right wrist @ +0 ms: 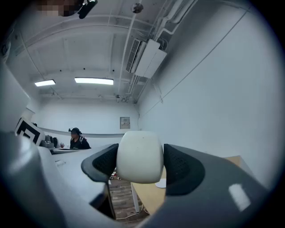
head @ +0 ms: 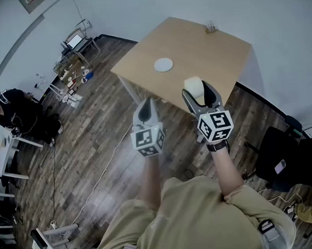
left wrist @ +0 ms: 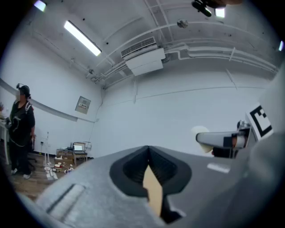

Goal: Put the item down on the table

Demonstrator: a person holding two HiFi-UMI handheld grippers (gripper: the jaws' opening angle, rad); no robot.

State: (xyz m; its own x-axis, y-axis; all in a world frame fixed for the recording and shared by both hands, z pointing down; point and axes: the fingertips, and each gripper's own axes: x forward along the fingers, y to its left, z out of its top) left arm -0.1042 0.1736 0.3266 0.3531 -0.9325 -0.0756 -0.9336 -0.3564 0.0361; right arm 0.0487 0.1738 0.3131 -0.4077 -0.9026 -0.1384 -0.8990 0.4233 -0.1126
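My right gripper (head: 198, 92) is shut on a rounded cream-white item (head: 194, 85), held up in the air over the near edge of the wooden table (head: 204, 54). In the right gripper view the item (right wrist: 139, 156) fills the gap between both dark pads, with the tabletop (right wrist: 153, 196) showing below it. My left gripper (head: 146, 110) is shut with nothing in it, raised to the left of the table's near corner over the floor. From the left gripper view its jaws (left wrist: 150, 171) meet, and the right gripper with the item (left wrist: 202, 136) shows at the right.
A white round plate (head: 163, 65) lies on the table's middle, and a small object (head: 211, 27) stands at its far edge. A person (head: 11, 113) stands at a desk far left. A black chair (head: 278, 155) is at the right. Dark wood floor surrounds the table.
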